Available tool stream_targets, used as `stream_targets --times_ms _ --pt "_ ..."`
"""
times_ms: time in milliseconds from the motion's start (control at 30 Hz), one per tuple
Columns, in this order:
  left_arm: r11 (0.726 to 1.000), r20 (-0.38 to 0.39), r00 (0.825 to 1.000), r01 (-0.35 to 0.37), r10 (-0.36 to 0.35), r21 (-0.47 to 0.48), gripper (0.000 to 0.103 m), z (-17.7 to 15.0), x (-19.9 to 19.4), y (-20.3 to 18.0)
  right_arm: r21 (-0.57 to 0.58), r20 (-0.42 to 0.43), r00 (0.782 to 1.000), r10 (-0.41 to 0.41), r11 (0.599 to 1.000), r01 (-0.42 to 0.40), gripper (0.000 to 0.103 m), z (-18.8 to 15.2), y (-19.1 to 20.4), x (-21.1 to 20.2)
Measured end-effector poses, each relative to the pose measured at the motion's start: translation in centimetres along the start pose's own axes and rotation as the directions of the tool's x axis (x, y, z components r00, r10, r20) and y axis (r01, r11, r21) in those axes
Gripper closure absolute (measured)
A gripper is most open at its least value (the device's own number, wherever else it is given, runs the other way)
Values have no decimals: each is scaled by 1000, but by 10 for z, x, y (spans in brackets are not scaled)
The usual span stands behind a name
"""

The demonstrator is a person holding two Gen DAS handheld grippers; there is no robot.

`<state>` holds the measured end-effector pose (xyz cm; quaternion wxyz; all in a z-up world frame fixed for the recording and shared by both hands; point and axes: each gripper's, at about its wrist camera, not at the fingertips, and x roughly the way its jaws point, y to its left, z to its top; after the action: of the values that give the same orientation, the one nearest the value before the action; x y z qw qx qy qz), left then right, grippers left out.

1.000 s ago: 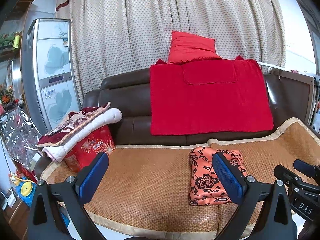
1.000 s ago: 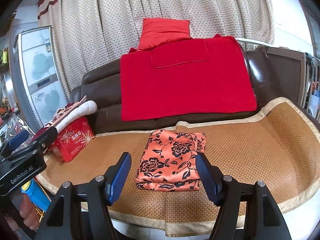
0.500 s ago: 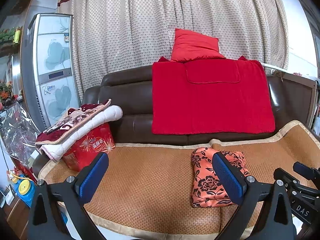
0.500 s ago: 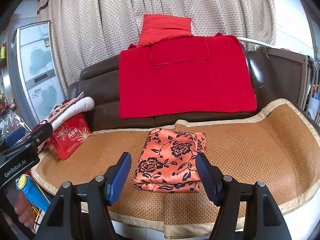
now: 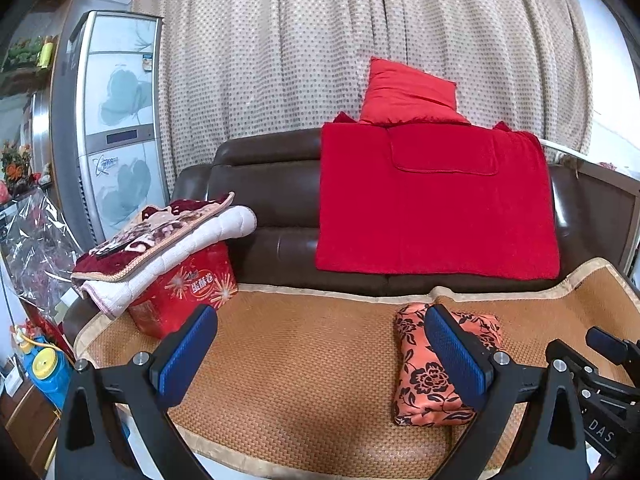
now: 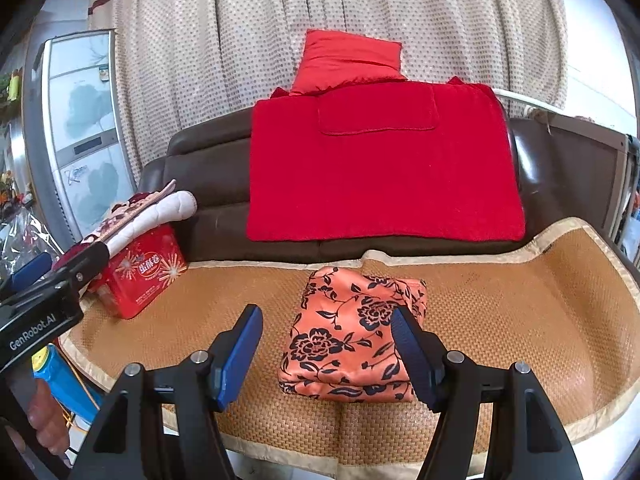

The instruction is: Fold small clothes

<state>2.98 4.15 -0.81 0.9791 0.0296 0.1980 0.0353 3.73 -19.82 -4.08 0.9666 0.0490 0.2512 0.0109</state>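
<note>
An orange garment with black flowers (image 6: 356, 332) lies folded in a neat rectangle on the woven mat (image 6: 520, 320) of the sofa seat. It also shows in the left wrist view (image 5: 432, 380), right of centre. My right gripper (image 6: 326, 352) is open and empty, held back from the garment's near edge. My left gripper (image 5: 320, 356) is open and empty, over bare mat to the garment's left. Neither gripper touches the cloth.
A red tin box (image 5: 184, 292) under folded blankets (image 5: 160, 240) stands at the mat's left end. A red towel (image 6: 380, 164) and red cushion (image 6: 348, 60) hang on the brown sofa back. A fridge (image 5: 116, 120) stands at left.
Both grippers have drawn back and tilted slightly upward, away from the folded garment. The garment has not moved. Both stay open.
</note>
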Motion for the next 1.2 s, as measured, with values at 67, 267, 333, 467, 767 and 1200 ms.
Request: stream_targets --times_ms 67,267,333,467,767,1200 --pt "1000 -4 1000 -3 3 -3 0 0 3 2 -9 -1 1000 -1 1000 1 32 1 4 3" --pt "1000 -28 1000 -3 3 -6 0 -1 16 4 -22 -12 1000 -2 1000 2 32 6 9 14" --pt "1000 -33 999 -4 4 -6 0 -1 19 4 -24 -12 1000 -1 1000 1 32 8 10 17" --pt "1000 -42 999 -4 4 -3 0 1 26 3 -29 -13 1000 -1 1000 1 32 11 11 23" --pt "1000 -66 998 -10 10 -9 0 4 45 -1 -25 -25 1000 -3 1000 3 32 20 6 44" --pt "996 -142 986 79 -85 -45 0 -1 95 -4 -35 -49 999 -1 999 -1 32 20 -17 74"
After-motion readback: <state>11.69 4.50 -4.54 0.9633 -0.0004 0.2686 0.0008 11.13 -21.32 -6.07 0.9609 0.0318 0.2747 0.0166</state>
